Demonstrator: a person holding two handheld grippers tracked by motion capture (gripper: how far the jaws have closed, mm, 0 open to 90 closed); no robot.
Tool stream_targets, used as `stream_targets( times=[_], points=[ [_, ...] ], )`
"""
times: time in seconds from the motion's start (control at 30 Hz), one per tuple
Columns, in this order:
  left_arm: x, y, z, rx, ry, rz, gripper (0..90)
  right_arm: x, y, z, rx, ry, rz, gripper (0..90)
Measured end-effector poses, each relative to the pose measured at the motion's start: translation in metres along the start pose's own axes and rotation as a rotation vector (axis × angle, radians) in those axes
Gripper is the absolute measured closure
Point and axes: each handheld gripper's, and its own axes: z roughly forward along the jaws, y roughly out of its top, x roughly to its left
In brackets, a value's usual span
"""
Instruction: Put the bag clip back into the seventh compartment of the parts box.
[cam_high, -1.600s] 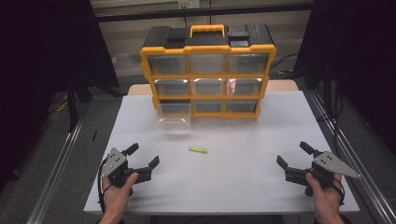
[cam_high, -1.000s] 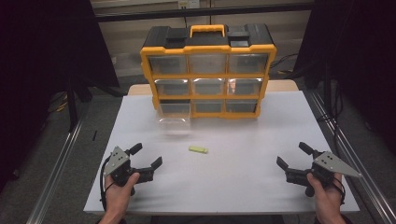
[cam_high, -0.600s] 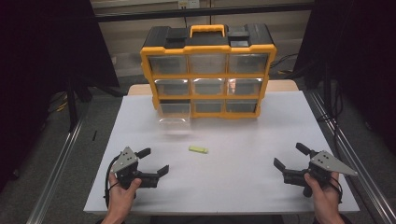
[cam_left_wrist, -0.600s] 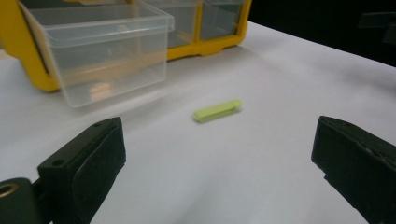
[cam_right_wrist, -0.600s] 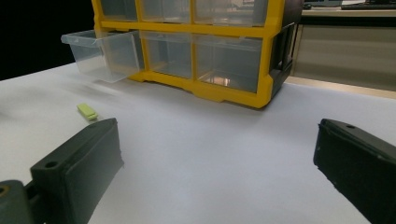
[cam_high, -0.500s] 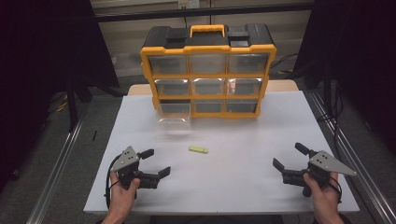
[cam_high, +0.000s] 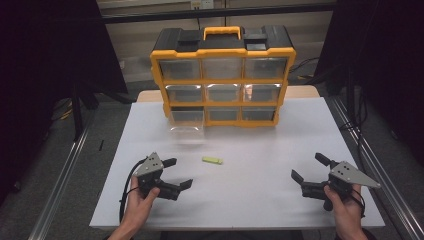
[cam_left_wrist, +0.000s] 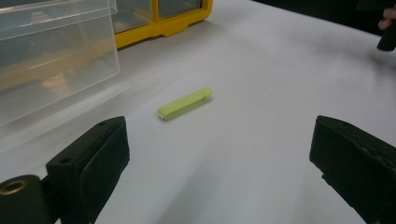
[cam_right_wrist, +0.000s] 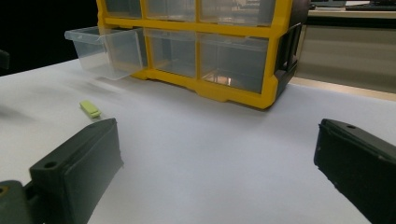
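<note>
A small light-green flat piece (cam_high: 212, 160) lies on the white table, just ahead of the pulled-out clear drawer (cam_high: 186, 121) of the yellow and black organizer (cam_high: 223, 75). My left gripper (cam_high: 178, 173) is open, near the table's front left, its jaws turned toward the green piece (cam_left_wrist: 185, 103), which lies a short way beyond them. My right gripper (cam_high: 310, 168) is open at the front right, well away from the piece (cam_right_wrist: 90, 108). Nothing sits between either pair of jaws.
The organizer (cam_right_wrist: 205, 42) stands at the back of the white table (cam_high: 260, 155) with clear drawers in three rows; its bottom-left drawer (cam_right_wrist: 105, 50) sticks out. Metal rails run along both table sides. Dark floor and cables surround the table.
My left gripper has moved right and slightly forward, turning its jaws toward the green piece. My right gripper shifted a little to the left. The green piece has stayed put.
</note>
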Motion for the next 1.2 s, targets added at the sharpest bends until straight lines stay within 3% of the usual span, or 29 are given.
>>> stream_targets(
  times=[0.13,0.27,0.3,0.4,0.5,0.53,0.7,0.77,0.8,0.9,0.93,1.13,1.2],
  points=[
    [0.0,0.007,0.009,0.058,-0.044,0.045,5.0,0.0,0.0,0.001,0.005,-0.001,-0.005,0.4],
    [-0.001,0.013,0.017,0.032,-0.062,0.071,4.8,0.0,0.0,0.001,0.006,0.0,-0.005,0.4],
    [-0.001,0.018,0.021,0.053,-0.054,0.082,4.3,0.0,0.0,0.001,0.004,0.001,-0.007,0.6],
    [0.001,0.023,0.027,0.062,-0.079,0.085,4.3,0.0,0.0,0.001,0.002,0.001,-0.005,0.5],
    [0.003,0.028,0.033,0.097,-0.034,0.092,3.6,0.0,0.0,0.001,0.004,0.003,-0.003,0.5],
    [0.004,0.029,0.036,0.08,-0.046,0.082,3.6,0.0,0.0,0.001,0.004,0.003,-0.003,0.5],
    [0.011,0.033,0.045,0.115,-0.047,0.049,4.6,0.0,0.0,0.001,0.001,0.004,-0.002,0.6],
    [0.009,0.038,0.048,0.133,-0.023,0.099,4.8,0.0,0.0,0.001,0.001,0.006,-0.007,0.7],
    [0.009,0.04,0.049,0.133,-0.029,0.105,4.8,0.0,0.0,0.001,0.001,0.006,-0.007,0.7],
    [0.009,0.046,0.056,0.114,-0.049,0.074,4.8,0.0,0.0,0.001,0.002,0.006,-0.005,1.0],
    [0.011,0.048,0.058,0.139,-0.047,0.088,4.8,0.0,0.0,0.001,-0.002,0.009,0.001,1.0],
    [0.018,0.055,0.074,0.24,-0.062,0.084,6.2,0.0,0.0,0.0,-0.001,0.008,-0.003,0.9],
    [0.02,0.056,0.078,0.237,-0.075,0.081,5.8,0.001,0.0,0.001,-0.002,0.01,0.0,0.9]
  ],
)
